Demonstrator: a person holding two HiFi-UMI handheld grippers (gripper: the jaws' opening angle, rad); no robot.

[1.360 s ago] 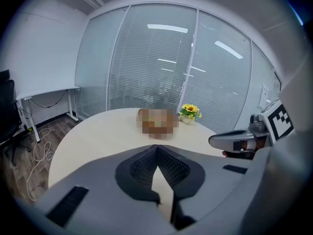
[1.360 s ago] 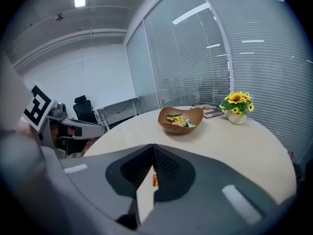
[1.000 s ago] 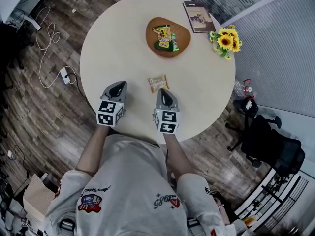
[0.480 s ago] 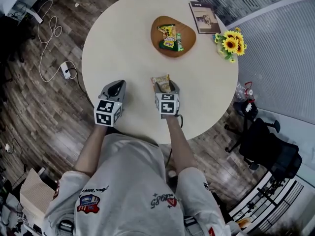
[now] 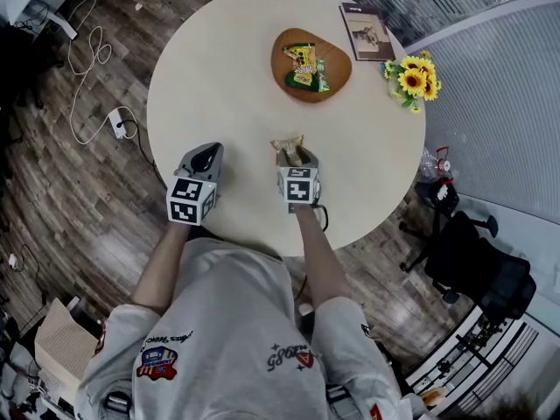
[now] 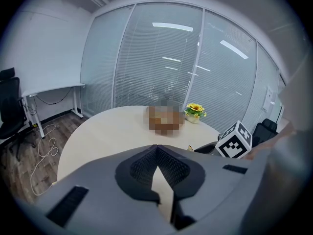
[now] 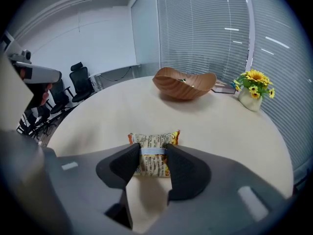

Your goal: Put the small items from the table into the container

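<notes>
A small orange-and-yellow snack packet (image 5: 287, 144) (image 7: 154, 140) lies on the round pale table (image 5: 219, 77), near its front edge. My right gripper (image 5: 296, 157) (image 7: 153, 154) points down at it. Its jaws are closing, with the packet between them, and both pads press on the packet's sides and pinch its middle. The wooden bowl (image 5: 338, 57) (image 7: 185, 84) stands at the far side and holds two snack packets (image 5: 303, 67). My left gripper (image 5: 208, 155) (image 6: 155, 148) hovers over the table to the left, shut and holding nothing.
A booklet (image 5: 367, 31) lies at the far right edge of the table. Next to it is a pot of sunflowers (image 5: 409, 79) (image 7: 253, 89). A black office chair (image 5: 477, 256) stands on the floor to the right, and cables (image 5: 87, 68) lie to the left.
My right gripper has moved forward and down onto the snack packet; its jaws now sit on both sides of it. The left gripper has stayed in place.
</notes>
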